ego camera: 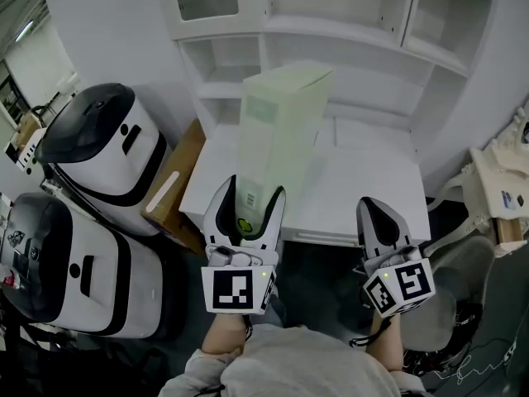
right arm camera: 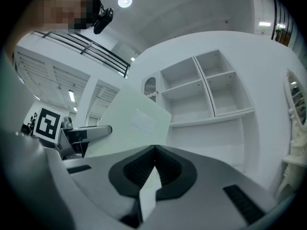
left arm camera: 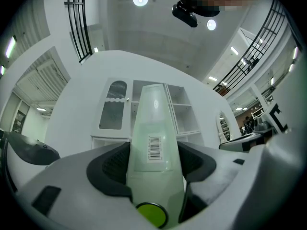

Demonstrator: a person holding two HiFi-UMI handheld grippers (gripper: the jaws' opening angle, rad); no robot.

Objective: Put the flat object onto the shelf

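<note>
A tall, flat pale-green box point(ego camera: 281, 131) stands upright over the white desk point(ego camera: 372, 184), its lower end clamped in my left gripper point(ego camera: 245, 209), which is shut on it. In the left gripper view the box point(left arm camera: 153, 143) fills the gap between the dark pads and carries a barcode label, with the white shelf unit point(left arm camera: 148, 104) behind it. That shelf unit point(ego camera: 331, 48) rises at the desk's back with open compartments. My right gripper point(ego camera: 382, 222) hovers at the desk's front edge, shut and holding nothing. In the right gripper view its jaws point(right arm camera: 153, 164) meet, and the box point(right arm camera: 129, 123) leans at the left.
Two white-and-black rounded machines point(ego camera: 99, 147) point(ego camera: 58, 263) stand on the floor at the left. A brown cardboard box point(ego camera: 173, 184) leans between them and the desk. A white ornate piece of furniture point(ego camera: 504, 188) stands at the right.
</note>
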